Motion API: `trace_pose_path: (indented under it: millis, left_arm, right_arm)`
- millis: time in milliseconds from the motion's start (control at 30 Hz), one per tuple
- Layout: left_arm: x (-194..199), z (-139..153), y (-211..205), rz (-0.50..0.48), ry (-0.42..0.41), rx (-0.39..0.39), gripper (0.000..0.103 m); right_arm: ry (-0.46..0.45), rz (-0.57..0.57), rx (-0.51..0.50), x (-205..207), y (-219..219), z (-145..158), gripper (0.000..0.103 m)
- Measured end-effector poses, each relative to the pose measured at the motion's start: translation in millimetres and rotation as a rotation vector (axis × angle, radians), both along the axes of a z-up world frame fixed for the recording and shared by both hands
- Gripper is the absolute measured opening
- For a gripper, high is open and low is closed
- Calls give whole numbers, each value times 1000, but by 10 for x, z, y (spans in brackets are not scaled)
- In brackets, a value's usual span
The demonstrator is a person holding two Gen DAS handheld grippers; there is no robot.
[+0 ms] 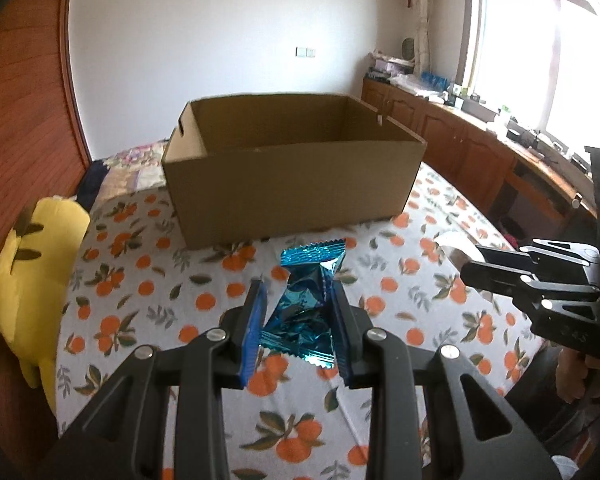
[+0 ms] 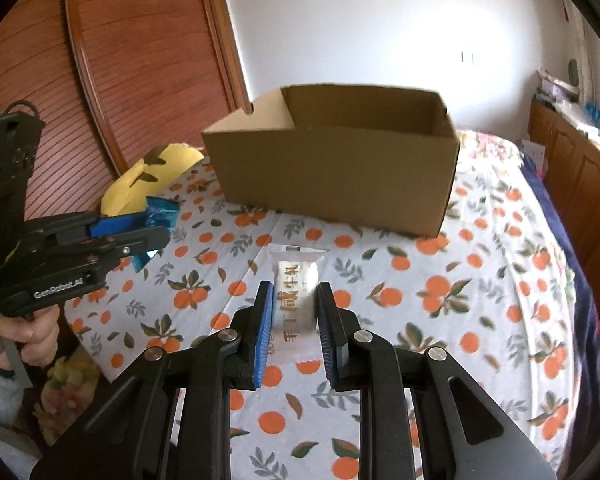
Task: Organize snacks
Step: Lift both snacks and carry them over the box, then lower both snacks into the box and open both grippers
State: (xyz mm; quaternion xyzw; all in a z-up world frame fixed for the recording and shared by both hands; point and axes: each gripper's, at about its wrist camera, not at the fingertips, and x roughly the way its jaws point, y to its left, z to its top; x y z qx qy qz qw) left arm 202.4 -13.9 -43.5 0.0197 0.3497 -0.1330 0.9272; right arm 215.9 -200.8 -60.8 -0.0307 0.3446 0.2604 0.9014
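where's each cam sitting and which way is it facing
Left wrist: on the left gripper, looking along its fingers at the blue packet they hold and the cardboard box; the right gripper shows at the right edge.
Right wrist: on the right gripper, holding a white packet; a hand shows at left.
Shared: box, orange-print cloth.

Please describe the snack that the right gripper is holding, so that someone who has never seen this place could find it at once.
Start at the open cardboard box on the orange-patterned cloth. In front of it, the right gripper is shut on a small white snack packet. Unlike the shiny blue packet in the left gripper, it is matte white with golden characters.
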Motion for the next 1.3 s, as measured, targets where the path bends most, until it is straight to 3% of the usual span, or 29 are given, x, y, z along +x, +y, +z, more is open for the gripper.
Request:
trace_pose_path:
  millis: [367, 667, 1000, 1300]
  left_arm:
    - [386, 408, -82, -27, -85, -18, 29]
    - [897, 556, -91, -17, -121, 1, 29]
    - [1577, 373, -47, 20, -85, -13, 29]
    - [1974, 119, -87, 40, -29, -14, 29]
  right_arm:
    - [-77, 10, -16, 194, -86, 407, 20]
    - [-135, 25, -13, 575, -62, 627, 20]
    - [-154, 38, -15, 1205, 9, 675, 20]
    - [-115, 41, -6, 1670, 58, 519, 20]
